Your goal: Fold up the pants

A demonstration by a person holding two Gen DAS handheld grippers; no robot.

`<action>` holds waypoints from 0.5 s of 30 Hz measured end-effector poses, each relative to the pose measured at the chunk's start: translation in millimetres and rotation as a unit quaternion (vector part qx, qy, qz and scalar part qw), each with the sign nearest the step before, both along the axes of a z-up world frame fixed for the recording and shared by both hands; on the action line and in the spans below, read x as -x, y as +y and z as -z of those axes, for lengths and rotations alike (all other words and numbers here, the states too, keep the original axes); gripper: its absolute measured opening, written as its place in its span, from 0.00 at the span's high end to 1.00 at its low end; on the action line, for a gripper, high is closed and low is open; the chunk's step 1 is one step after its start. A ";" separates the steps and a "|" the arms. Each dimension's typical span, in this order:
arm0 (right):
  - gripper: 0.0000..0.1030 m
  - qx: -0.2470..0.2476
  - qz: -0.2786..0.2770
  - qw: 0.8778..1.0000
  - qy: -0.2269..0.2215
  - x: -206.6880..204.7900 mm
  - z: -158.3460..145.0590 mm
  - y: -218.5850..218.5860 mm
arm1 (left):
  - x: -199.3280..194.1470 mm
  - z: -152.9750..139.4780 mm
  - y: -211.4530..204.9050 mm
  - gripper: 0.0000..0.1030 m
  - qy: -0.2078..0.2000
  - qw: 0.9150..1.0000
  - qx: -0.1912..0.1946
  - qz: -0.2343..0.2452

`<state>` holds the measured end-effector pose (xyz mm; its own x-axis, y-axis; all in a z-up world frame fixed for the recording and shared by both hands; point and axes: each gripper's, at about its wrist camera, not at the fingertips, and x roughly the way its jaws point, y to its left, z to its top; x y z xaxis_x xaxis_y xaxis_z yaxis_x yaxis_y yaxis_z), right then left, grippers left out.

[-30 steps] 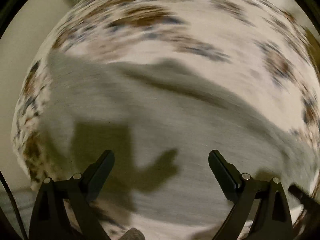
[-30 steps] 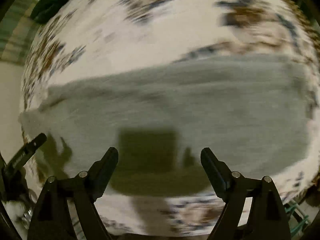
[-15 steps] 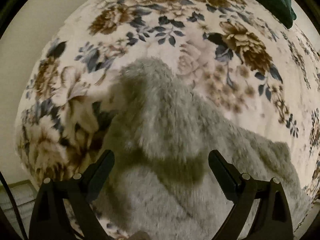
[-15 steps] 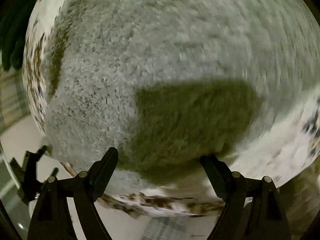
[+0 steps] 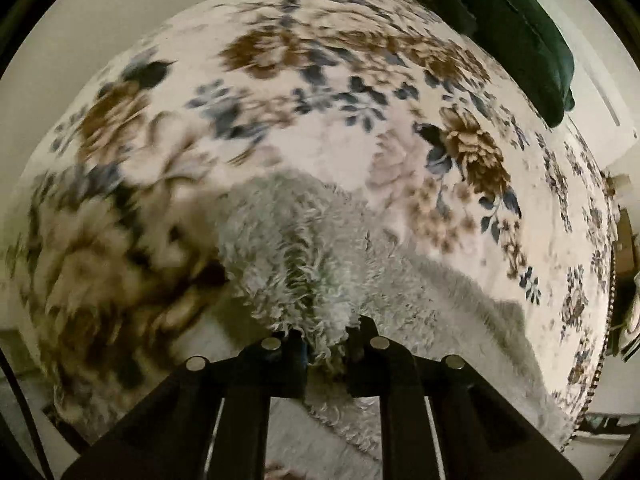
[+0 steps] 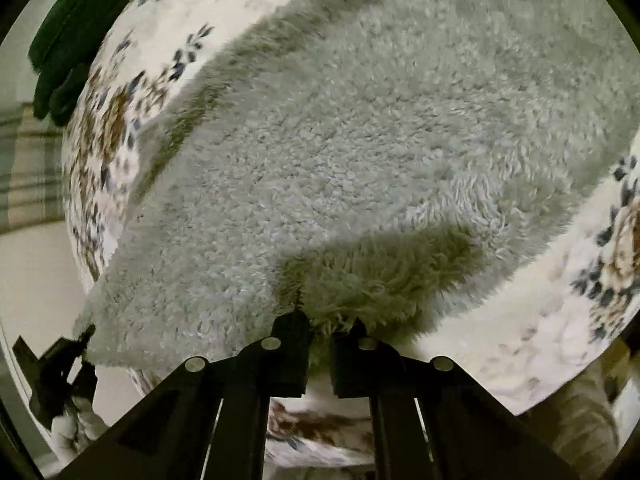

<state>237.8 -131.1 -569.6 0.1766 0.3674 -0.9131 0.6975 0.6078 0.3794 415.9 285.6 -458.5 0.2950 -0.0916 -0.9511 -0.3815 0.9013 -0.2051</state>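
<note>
Left gripper (image 5: 326,344), bottom centre, jaws just closed, pinching fluffy grey pants (image 5: 304,256) at bunched end. Right gripper (image 6: 320,340) likewise just clamped near edge. Pants stretch away toward upper right across floral blanket (image 5: 320,80); both hands equally near.

Left gripper (image 5: 326,340) black, two flat fingers (image 5: 290,360), four round silver screws (image 5: 271,344) on top, right gripper (image 6: 320,336) same black shape, same four silver screws (image 6: 270,343)
</note>
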 end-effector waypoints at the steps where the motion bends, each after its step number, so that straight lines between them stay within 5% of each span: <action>1: 0.92 0.001 -0.009 1.000 0.000 2.0 -5.0 -1.7 | 13.2 0.1 6.9 0.90 0.006 1.000 0.006 -0.011; 8: 0.92 0.005 -0.062 0.997 0.035 23.5 3.4 -2.2 | 66.9 41.4 36.0 0.89 0.060 0.997 0.012 -0.057; 11: 0.89 0.014 -0.089 0.994 0.062 27.4 22.2 6.5 | 76.0 64.6 44.5 0.81 0.082 0.994 0.013 -0.065; 13: 0.78 0.002 -0.104 0.991 0.088 24.9 34.6 9.0 | 78.0 68.3 45.0 0.71 0.098 0.993 0.015 -0.058; 15: 0.44 -0.020 -0.128 0.985 0.111 24.4 34.1 9.1 | 84.2 53.1 44.4 0.57 0.086 0.995 -0.005 -0.049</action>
